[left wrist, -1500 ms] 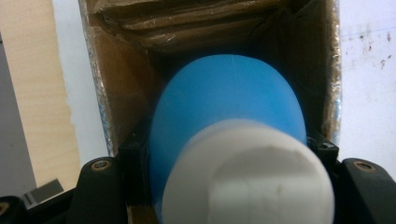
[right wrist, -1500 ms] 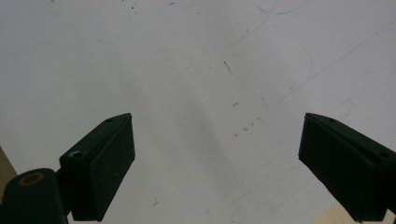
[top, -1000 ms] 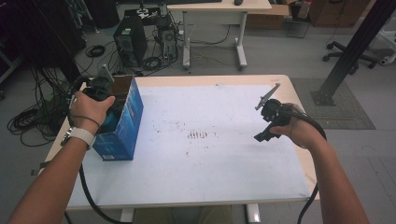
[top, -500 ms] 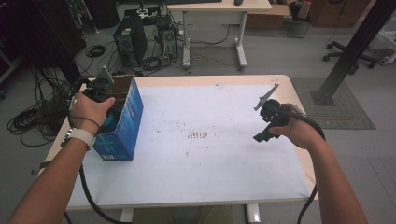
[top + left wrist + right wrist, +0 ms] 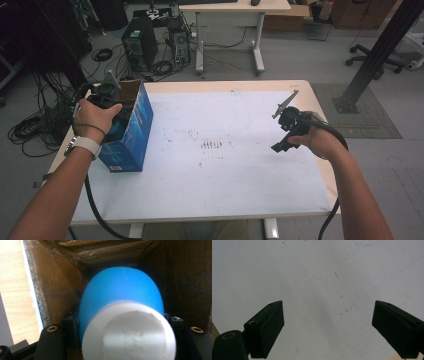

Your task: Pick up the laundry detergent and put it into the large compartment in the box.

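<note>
Blue-and-white object (image 5: pixel 122 315) gripped by left gripper (image 5: pixel 107 97) inside blue box (image 5: pixel 131 135), right gripper (image 5: pixel 327 327) spread, empty.

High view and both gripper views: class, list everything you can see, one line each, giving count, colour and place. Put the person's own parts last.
Table: one, white top with pale wood edge, centre of the high view.
Box: one, blue outside and brown cardboard inside, open top, on the table's left part.
Blue and white object: one, blue rounded body with a white end, inside the box between the left gripper's jaws.
Computer tower: one, black, on the floor beyond the table.
Second table: one, pale, farther back.
Left gripper: one, black, reaching into the box.
Right gripper: one, black, jaws wide apart above bare tabletop.
Forearms: two, entering from the bottom.
</note>
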Available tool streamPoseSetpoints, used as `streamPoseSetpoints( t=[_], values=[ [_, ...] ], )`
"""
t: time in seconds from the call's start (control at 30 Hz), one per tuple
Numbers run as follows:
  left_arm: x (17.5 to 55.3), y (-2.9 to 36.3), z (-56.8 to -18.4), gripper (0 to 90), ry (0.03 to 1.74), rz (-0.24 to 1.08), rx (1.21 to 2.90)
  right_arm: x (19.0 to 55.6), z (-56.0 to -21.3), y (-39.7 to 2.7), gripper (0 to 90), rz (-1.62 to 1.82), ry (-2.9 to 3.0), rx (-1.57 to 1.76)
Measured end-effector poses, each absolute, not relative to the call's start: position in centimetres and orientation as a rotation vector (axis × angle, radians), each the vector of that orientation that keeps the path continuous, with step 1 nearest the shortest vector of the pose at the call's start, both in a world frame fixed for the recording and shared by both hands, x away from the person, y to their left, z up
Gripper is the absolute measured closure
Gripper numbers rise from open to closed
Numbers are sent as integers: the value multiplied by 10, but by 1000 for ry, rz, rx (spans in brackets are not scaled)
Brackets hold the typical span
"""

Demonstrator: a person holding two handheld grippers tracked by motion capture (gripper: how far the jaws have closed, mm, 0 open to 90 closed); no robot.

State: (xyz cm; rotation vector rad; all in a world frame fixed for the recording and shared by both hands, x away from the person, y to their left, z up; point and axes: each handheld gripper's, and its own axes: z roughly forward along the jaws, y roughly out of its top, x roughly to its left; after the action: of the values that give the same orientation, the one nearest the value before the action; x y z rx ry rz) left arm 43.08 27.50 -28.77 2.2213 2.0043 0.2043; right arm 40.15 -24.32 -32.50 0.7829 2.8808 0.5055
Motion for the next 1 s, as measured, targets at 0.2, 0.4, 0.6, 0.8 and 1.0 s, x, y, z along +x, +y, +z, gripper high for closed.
streamPoseSetpoints(
  t=[0.2,0.4,0.6,0.8,1.0],
  values=[
    [432,276,-288,330,1999,194,2224,401,-326,-242,106,505,2884,784],
    [432,276,-288,278,1982,178,2229,400,-326,-244,106,502,2881,788],
    [432,275,-288,254,1978,171,2223,399,-326,-245,106,502,2881,791],
    [430,277,-285,242,1970,163,2211,398,-327,-245,106,509,2883,794],
    [428,276,-281,236,1964,168,2204,398,-327,-244,104,528,2887,787]
  ],
)
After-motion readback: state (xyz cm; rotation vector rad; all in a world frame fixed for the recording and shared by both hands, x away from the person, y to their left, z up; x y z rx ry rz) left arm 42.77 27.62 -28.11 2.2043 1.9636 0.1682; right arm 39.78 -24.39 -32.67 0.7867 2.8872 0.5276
